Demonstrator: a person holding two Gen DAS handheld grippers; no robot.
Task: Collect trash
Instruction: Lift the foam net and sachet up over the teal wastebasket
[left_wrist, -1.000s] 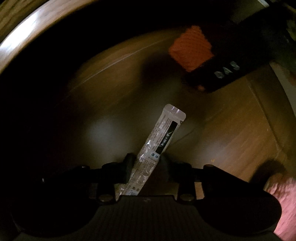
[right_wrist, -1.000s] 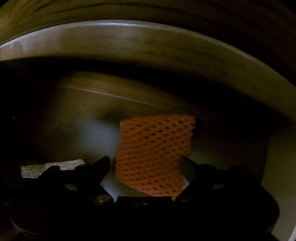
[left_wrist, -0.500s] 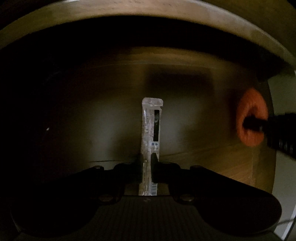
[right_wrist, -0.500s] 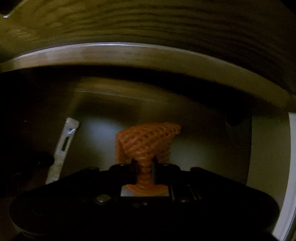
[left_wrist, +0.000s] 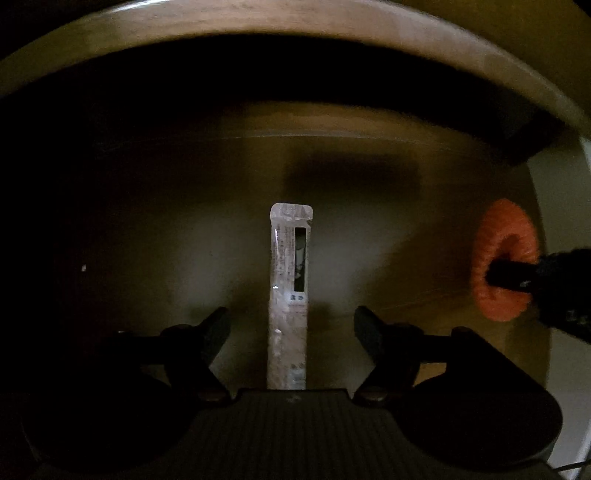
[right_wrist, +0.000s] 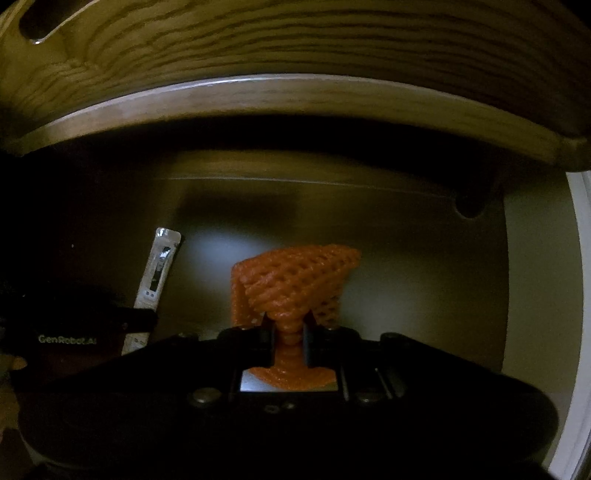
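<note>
A curved wooden rail (right_wrist: 295, 107) arched across the top. Above it ran grained wood panelling (right_wrist: 295, 40); below it lay a dim floor (left_wrist: 207, 236). A white wall edge (right_wrist: 580, 295) stood right of the rail.

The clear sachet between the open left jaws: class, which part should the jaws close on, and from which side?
Grip the sachet on its lower stretch, between the left gripper jaws, closing from both sides across its narrow width. It is a long, flat strip pointing straight ahead along the fingers, so they already flank it. The right gripper is busy, shut on the orange foam net.
</note>
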